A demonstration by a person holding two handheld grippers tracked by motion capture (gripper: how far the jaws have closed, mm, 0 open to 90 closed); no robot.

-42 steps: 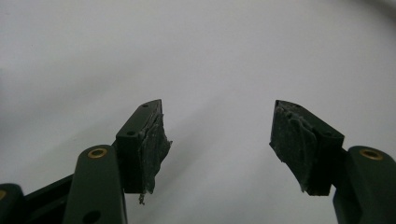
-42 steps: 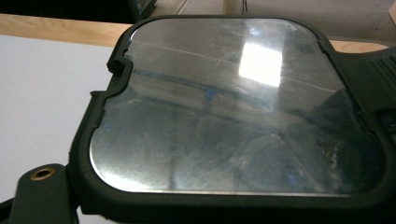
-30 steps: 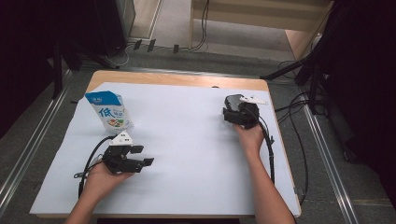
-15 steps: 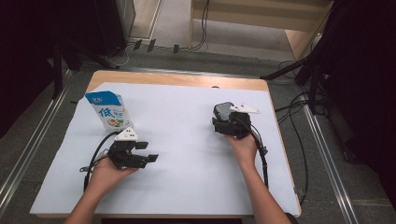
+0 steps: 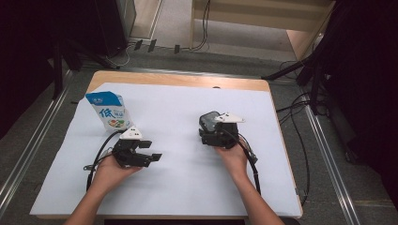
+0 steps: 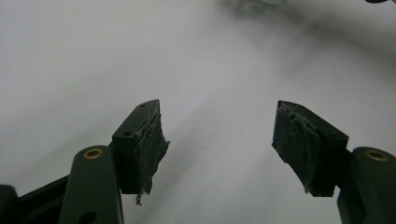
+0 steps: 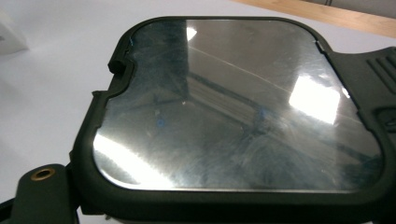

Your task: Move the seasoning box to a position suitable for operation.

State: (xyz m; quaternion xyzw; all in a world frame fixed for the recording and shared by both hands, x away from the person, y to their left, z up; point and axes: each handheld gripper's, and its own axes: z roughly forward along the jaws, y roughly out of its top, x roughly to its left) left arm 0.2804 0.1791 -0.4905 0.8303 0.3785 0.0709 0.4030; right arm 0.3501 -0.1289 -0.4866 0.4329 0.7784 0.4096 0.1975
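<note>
Right gripper [image 5: 206,130] clamps the dark-framed, steel-topped flat scale [image 7: 233,107] — the blue-and-white standing pouch [image 5: 109,110] lies well left, nearer the open, empty left gripper [image 6: 219,140].

A blue-topped white pouch [image 5: 109,111] with green print stands on the white sheet [image 5: 178,187] covering the tan wooden counter [image 5: 178,80]. Right of the pouch, the scale [image 5: 209,119] is black with a shiny steel plate.
</note>
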